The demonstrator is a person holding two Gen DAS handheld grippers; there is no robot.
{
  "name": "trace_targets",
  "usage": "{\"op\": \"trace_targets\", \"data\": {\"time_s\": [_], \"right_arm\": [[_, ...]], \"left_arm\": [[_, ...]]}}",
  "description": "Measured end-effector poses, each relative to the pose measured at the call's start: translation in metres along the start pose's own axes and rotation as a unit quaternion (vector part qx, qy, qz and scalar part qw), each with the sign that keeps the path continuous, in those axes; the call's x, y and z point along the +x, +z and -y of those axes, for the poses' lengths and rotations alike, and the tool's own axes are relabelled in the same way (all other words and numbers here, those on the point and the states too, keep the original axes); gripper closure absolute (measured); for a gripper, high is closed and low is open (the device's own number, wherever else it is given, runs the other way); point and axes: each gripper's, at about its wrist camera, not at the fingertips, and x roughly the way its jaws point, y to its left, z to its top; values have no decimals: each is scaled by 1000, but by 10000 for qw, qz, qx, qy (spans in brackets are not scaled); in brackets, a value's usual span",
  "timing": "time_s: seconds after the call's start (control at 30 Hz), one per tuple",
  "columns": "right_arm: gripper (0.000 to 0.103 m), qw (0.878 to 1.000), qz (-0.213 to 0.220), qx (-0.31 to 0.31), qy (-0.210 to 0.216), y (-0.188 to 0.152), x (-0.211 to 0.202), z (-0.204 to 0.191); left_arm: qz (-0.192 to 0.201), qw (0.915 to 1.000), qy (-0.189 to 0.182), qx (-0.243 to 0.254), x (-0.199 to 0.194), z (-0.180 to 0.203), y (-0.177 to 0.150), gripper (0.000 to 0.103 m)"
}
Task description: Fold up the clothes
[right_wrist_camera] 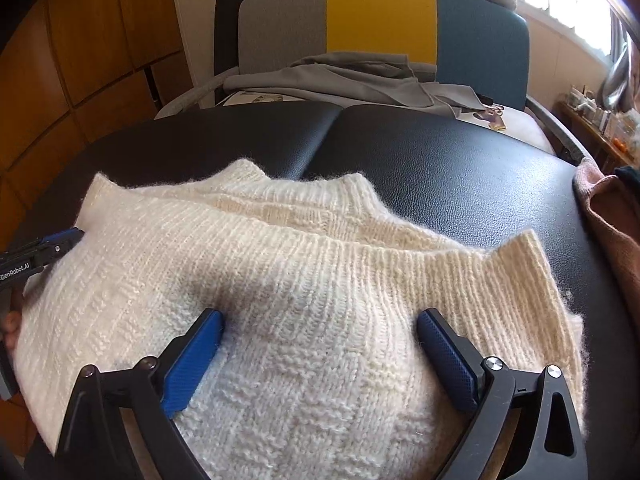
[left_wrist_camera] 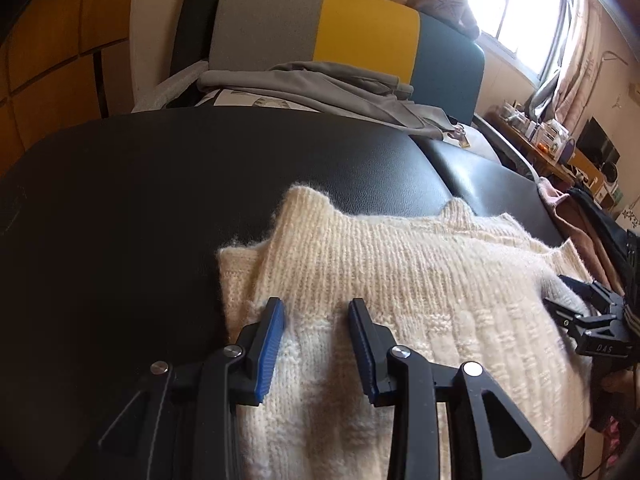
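A cream knitted sweater (left_wrist_camera: 400, 280) lies folded on a black padded surface (left_wrist_camera: 140, 200); it also shows in the right wrist view (right_wrist_camera: 300, 280). My left gripper (left_wrist_camera: 316, 308) is open, its blue pads resting over the sweater's left part with nothing between them. My right gripper (right_wrist_camera: 320, 320) is open wide over the sweater's near middle, the knit bulging between its pads. The right gripper also shows at the right edge of the left wrist view (left_wrist_camera: 580, 308), and the left gripper at the left edge of the right wrist view (right_wrist_camera: 44, 248).
A grey garment (right_wrist_camera: 360, 80) lies on a chair with a grey, yellow and teal back (right_wrist_camera: 380, 20) behind the black surface (right_wrist_camera: 480, 168). Brown cloth (right_wrist_camera: 608, 216) sits at the right edge. A cluttered shelf (left_wrist_camera: 560, 140) stands by the window.
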Motion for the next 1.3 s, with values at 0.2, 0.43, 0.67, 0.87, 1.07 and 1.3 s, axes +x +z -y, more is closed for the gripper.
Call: {"op": "trace_targets", "data": {"time_s": [0.2, 0.43, 0.67, 0.87, 1.07, 1.3], "right_arm": [[5, 9998, 119, 142, 79, 3, -31, -1], [5, 9992, 184, 45, 360, -49, -102, -3], [4, 9969, -361, 527, 467, -126, -115, 29], [0, 9986, -290, 316, 304, -135, -106, 26], [0, 9988, -274, 318, 262, -124, -114, 19], [0, 9987, 103, 85, 488, -74, -129, 6]], "left_arm": [[258, 9993, 105, 243, -37, 12, -17, 66], [103, 9978, 209, 625, -54, 18, -72, 65], [40, 9999, -16, 97, -53, 5, -98, 64], [32, 9999, -96, -4, -56, 2, -101, 63], [186, 9981, -451, -384, -78, -24, -73, 59], [-184, 9965, -641, -511, -53, -61, -14, 54]]}}
